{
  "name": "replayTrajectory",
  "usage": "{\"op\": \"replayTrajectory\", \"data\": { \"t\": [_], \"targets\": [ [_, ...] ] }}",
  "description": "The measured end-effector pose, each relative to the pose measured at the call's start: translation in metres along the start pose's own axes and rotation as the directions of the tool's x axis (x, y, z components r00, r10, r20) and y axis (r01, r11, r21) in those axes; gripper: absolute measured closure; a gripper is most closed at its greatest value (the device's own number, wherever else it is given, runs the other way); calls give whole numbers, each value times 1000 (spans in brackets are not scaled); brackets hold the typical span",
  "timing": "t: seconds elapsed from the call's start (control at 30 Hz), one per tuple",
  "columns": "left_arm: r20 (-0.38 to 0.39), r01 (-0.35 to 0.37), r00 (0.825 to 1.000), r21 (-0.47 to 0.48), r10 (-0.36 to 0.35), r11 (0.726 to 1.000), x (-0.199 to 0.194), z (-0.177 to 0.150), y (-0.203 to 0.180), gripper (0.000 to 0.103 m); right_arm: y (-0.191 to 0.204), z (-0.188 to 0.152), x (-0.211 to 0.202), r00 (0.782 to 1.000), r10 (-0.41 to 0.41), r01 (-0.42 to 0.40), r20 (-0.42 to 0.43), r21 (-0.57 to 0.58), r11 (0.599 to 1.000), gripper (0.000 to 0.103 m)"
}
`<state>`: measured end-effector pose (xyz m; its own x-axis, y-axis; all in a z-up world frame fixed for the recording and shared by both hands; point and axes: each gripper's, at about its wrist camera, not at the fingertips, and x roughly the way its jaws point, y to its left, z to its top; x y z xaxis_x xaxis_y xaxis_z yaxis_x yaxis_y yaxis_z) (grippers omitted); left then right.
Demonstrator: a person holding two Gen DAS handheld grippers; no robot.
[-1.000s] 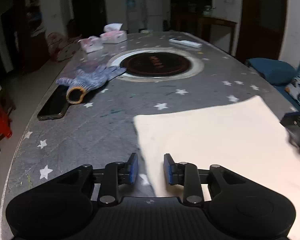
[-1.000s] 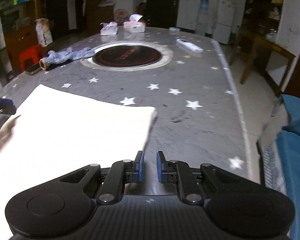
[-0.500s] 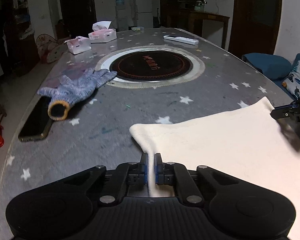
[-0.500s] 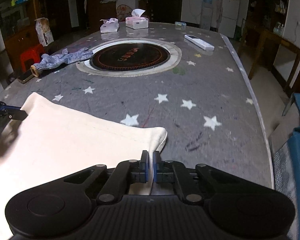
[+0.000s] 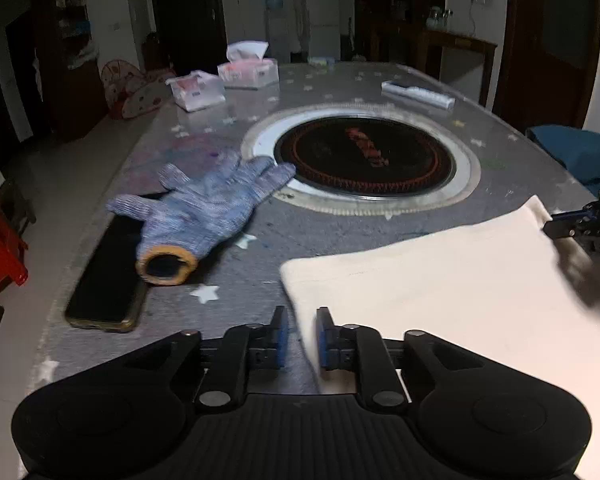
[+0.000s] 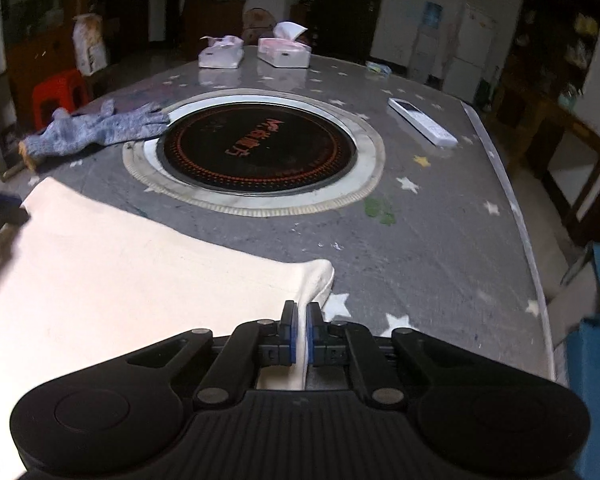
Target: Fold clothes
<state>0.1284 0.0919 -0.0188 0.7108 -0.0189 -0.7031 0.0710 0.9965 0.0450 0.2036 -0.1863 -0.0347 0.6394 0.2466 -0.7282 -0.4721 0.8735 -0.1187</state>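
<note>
left wrist view: left tongs (image 5: 299, 334) are sitting spread, straddling the near left edge of the cream cloth (image 5: 440, 280) lying flat on the tabletop (image 5: 240, 272), not gripping it.
right wrist view: right tongs (image 6: 299, 334) are pinching the cloth's right corner, blue pads (image 6: 289, 338) pressed on the fabric.
tip: I'd be getting both sides gripped evenly, so the edge is lifting straight and not bunching.

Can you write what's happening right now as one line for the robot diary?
step: folding | left hand-held gripper: open at cream cloth edge | right hand-held gripper: shut on cloth corner | glove, phone: untouched
</note>
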Motion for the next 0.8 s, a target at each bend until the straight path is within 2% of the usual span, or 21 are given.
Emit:
{"op": "replayTrajectory", "data": {
  "t": [0.07, 0.2, 0.33, 0.4, 0.43, 0.5, 0.53, 0.6, 0.67, 0.77, 0.8],
  "targets": [
    [19, 23, 1000, -6, -23, 1000, -18, -4, 4, 68, 1, -1, -8, 1000, 13, -13, 6, -7, 1000, 94],
    [50, 104, 993, 50, -106, 993, -64, -30, -9, 63, 7, -13, -38, 999, 39, -38, 31, -35, 999, 91],
    [38, 165, 985, 113, -170, 980, -95, -62, -34, 58, 17, -33, -69, 996, 77, -74, 37, -67, 995, 78],
    [32, 156, 986, 147, -162, 977, -101, -76, -47, 57, 23, -45, -85, 995, 93, -90, 40, -83, 993, 75],
    [31, 146, 988, 164, -153, 976, -103, -82, -53, 57, 26, -51, -93, 994, 100, -96, 43, -89, 991, 68],
    [33, 109, 993, 177, -117, 978, -101, -88, -60, 57, 31, -62, -107, 993, 104, -98, 52, -94, 991, 60],
    [34, 88, 995, 175, -96, 981, -99, -91, -62, 57, 34, -69, -114, 993, 104, -98, 54, -104, 990, 60],
    [29, 69, 997, 155, -74, 986, -95, -95, -61, 58, 37, -83, -126, 994, 94, -87, 55, -120, 989, 59],
    [18, 78, 997, 106, -80, 991, -90, -98, -53, 72, 40, -97, -137, 996, 78, -70, 54, -134, 989, 53],
    [75, 63, 995, 15, -64, 998, -102, -101, -35, 86, 41, -117, -149, 997, 54, -47, 46, -141, 989, 53],
    [93, 59, 994, -15, -57, 998, -106, -102, -28, 87, 40, -123, -152, 998, 45, -40, 40, -136, 990, 53]
  ]
}}
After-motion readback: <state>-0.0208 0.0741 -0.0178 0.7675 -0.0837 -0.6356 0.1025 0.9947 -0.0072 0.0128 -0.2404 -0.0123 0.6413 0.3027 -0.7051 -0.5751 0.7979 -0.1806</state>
